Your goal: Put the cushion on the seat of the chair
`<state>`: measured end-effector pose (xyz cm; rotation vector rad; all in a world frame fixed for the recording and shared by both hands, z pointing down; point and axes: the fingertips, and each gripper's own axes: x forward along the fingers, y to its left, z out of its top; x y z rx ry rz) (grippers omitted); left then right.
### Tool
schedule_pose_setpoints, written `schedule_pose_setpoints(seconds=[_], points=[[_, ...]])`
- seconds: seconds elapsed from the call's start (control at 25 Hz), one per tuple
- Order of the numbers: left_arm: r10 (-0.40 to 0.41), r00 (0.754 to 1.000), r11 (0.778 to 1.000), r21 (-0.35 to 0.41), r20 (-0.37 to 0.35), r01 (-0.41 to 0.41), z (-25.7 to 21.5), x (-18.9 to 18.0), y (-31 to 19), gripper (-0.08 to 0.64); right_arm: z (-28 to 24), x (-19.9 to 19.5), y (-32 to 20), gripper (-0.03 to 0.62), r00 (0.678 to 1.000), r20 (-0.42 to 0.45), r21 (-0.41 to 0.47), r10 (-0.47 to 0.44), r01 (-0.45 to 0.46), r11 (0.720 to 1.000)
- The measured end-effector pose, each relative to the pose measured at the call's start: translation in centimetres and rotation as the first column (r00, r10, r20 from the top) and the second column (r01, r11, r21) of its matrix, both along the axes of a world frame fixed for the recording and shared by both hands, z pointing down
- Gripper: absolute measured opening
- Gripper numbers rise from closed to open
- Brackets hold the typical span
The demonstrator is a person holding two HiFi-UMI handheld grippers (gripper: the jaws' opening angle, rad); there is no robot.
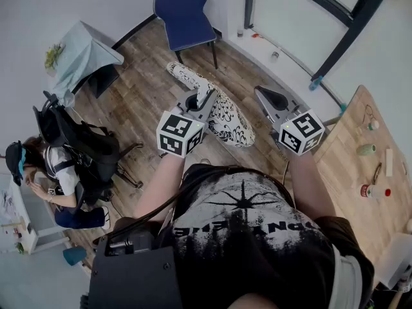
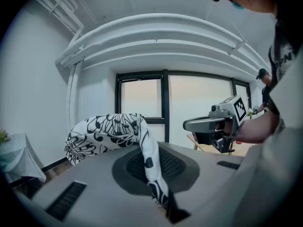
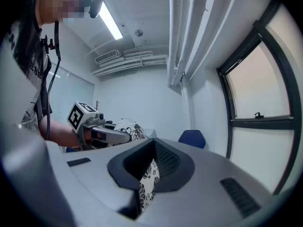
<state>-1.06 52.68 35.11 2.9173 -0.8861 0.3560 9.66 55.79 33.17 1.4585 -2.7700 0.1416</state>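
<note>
A black-and-white flower-patterned cushion point(image 1: 226, 118) hangs in the air between my two grippers, above the wooden floor. My left gripper point(image 1: 196, 99) is shut on its left part; in the left gripper view a fold of the cushion point(image 2: 106, 131) runs down into the pinched jaws point(image 2: 163, 203). My right gripper point(image 1: 264, 96) holds the other side, with cushion fabric point(image 3: 147, 181) clamped in its jaws point(image 3: 141, 195). The blue chair point(image 1: 185, 11) stands ahead by the wall with its seat bare, and it shows small in the right gripper view point(image 3: 191, 138).
A person point(image 1: 58, 169) sits at the left beside a black bag. A small table with a pale cloth point(image 1: 84, 51) stands at the far left. A wooden table point(image 1: 360, 172) with small items is at my right. Dark window frames point(image 1: 347, 24) line the far wall.
</note>
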Motion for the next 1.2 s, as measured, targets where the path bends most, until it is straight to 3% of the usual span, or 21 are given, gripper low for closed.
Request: schedule_pose_setpoints(seconds=[0.28,0.52,0.84,1.2], points=[[0.01,1.0,1.0,0.012,0.005,-0.01,-0.3,0.6,-0.1,0.021,-0.1,-0.3,-0.4,0.017,1.0,-0.004,0.002,-0.014,0.014,1.0],[0.015,1.0,1.0,0.014,0.009,-0.015,-0.6,1.0,-0.2,0.023,-0.5,0.1,-0.4,0.018,0.997,0.071,0.004,-0.023,0.023,1.0],[0.013,0.998,1.0,-0.025,0.059,-0.012,2.1,0.8,-0.5,0.021,1.4,-0.5,-0.7,0.018,0.995,0.086,-0.037,-0.048,0.051,0.998],[0.034,0.999,0.998,-0.058,0.025,-0.032,3.4,0.9,-2.3,0.023,2.5,-0.3,-2.5,0.018,0.997,0.068,-0.066,-0.026,0.031,0.997]])
